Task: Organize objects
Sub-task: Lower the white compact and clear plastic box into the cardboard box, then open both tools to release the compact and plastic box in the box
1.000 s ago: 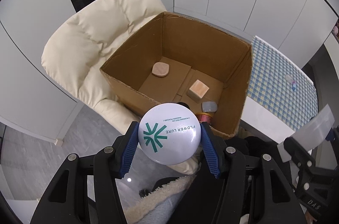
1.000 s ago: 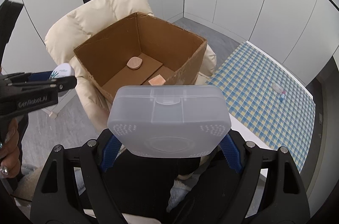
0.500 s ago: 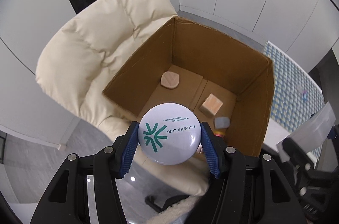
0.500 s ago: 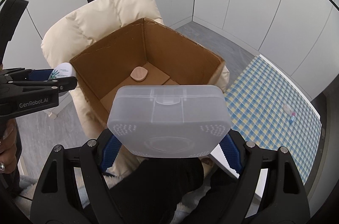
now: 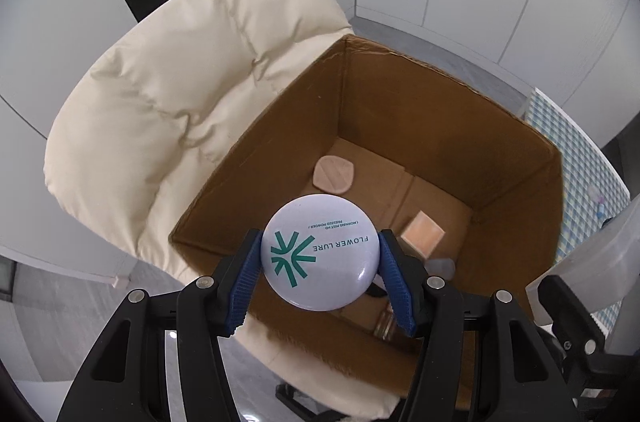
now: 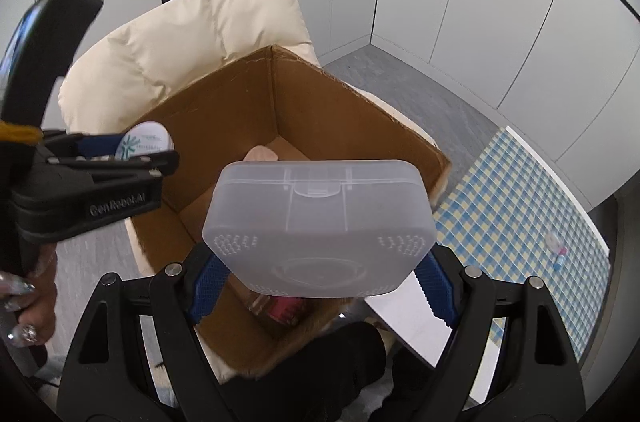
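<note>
My left gripper (image 5: pixel 320 262) is shut on a round white powder compact (image 5: pixel 320 254) with a green logo, held over the near left rim of an open cardboard box (image 5: pixel 400 94). The compact also shows in the right wrist view (image 6: pixel 144 140). My right gripper (image 6: pixel 318 262) is shut on a translucent plastic case (image 6: pixel 320 222), held above the box's near side (image 6: pixel 352 118). Inside the box lie a flat pinkish pad (image 5: pixel 334 175), an orange-topped block (image 5: pixel 422 234) and a small pale grey piece (image 5: pixel 440 267).
The box sits on a cream padded armchair (image 5: pixel 180 102). A table with a blue and yellow checked cloth (image 6: pixel 520 206) stands to the right, with a small bottle (image 6: pixel 556 248) on it. White panelled walls stand behind. A reddish item (image 6: pixel 286 308) lies in the box's near corner.
Both grippers have moved forward and closer to the box, which now looms larger. The compact and the case stay gripped as before.
</note>
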The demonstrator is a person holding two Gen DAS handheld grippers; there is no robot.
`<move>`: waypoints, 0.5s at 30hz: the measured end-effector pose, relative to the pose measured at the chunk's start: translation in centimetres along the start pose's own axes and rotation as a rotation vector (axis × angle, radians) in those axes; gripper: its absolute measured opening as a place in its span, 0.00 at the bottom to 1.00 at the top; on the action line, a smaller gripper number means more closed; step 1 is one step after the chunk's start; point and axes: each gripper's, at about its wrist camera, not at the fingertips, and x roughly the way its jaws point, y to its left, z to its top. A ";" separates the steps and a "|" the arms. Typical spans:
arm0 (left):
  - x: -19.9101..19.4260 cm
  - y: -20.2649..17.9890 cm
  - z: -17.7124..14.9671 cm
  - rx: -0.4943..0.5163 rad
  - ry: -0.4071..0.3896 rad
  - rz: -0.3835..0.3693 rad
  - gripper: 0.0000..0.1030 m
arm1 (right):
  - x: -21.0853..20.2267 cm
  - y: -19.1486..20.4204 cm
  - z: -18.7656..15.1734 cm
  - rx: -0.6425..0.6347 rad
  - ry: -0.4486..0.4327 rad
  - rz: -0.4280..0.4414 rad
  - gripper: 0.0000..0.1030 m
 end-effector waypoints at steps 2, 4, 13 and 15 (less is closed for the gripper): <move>0.8 0.1 0.3 -0.002 0.007 0.009 0.56 | 1.0 -0.1 0.7 0.005 0.011 0.003 0.82; 1.5 0.3 0.4 -0.007 0.025 0.003 0.56 | 1.8 0.0 1.3 -0.002 0.015 -0.008 0.82; 3.1 0.7 0.3 -0.011 0.077 -0.011 0.56 | 5.0 0.3 2.5 -0.002 0.048 -0.019 0.82; 3.2 0.8 0.3 -0.009 0.078 -0.008 0.56 | 5.4 0.4 2.5 0.003 0.055 -0.018 0.82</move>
